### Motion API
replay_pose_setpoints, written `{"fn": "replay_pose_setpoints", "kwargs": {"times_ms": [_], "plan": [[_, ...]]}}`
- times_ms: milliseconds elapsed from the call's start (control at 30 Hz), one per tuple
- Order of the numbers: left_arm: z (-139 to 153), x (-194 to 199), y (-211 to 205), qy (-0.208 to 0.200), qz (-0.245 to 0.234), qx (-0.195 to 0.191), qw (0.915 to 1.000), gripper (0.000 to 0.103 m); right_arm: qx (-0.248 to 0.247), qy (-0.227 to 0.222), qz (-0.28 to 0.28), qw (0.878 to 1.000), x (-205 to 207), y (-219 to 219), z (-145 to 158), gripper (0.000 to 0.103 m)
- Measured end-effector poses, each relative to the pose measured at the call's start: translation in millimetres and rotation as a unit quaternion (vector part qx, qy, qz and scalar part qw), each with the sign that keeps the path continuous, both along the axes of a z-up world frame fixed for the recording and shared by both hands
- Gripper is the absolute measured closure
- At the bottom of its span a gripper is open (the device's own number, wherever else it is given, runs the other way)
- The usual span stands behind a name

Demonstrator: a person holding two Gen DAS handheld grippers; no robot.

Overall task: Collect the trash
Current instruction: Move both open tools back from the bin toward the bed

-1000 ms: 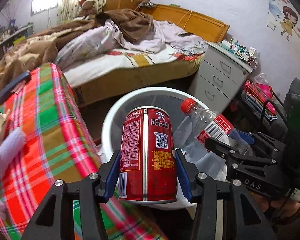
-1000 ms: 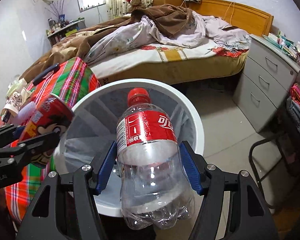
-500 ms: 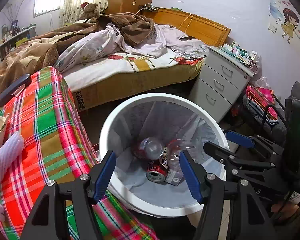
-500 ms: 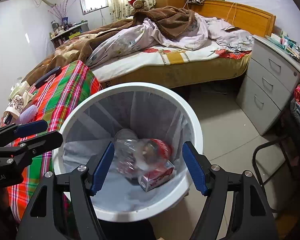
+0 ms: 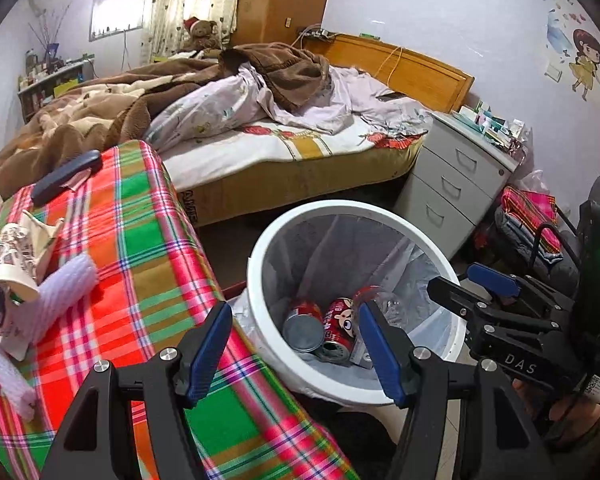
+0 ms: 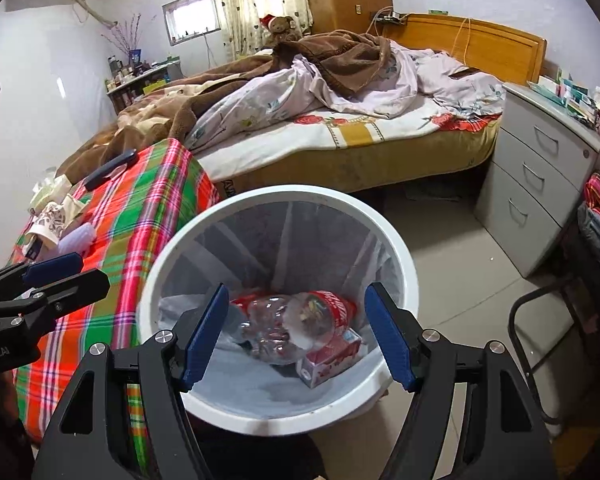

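Both grippers, left (image 5: 296,344) and right (image 6: 296,334), hang with fingers released and empty above a round white plastic bin (image 6: 396,248) holding red cans (image 5: 338,330) and a clear bottle (image 6: 296,324).

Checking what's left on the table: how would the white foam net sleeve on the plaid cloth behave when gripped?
The white foam net sleeve looks soft and airy, so it is probably very light and would squash between the fingers. It lies limp on the plaid cloth, so likely floppy, unlikely to roll.

Unmade wooden bed (image 6: 340,120), grey drawer unit (image 6: 540,184), seemingly tiled floor (image 6: 452,264).
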State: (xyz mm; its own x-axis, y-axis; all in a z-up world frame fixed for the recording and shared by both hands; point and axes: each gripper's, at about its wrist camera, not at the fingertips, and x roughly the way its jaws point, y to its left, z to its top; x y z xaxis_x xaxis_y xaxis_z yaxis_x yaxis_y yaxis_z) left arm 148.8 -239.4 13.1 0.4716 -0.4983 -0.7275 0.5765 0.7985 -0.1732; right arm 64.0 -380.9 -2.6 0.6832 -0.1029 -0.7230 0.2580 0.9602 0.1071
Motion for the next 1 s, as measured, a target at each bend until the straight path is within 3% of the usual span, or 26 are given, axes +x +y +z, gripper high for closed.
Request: {"fn": "replay_pose_setpoints", "kwargs": {"times_ms": [600, 1000], "plan": [[13.2, -3.8, 81.4, -0.015, 0.068, -0.018, 0.9974, 0.038, -0.008, -0.032, 0.035, 0.999, 4.9, 48.8, 16.6, 0.031], [19.1, 4.2, 157.6, -0.027, 0.145, -0.027, 0.9888, 0.038, 0.011, -0.049, 0.075, 0.996, 20.0, 95.0, 20.2, 0.031]]}}
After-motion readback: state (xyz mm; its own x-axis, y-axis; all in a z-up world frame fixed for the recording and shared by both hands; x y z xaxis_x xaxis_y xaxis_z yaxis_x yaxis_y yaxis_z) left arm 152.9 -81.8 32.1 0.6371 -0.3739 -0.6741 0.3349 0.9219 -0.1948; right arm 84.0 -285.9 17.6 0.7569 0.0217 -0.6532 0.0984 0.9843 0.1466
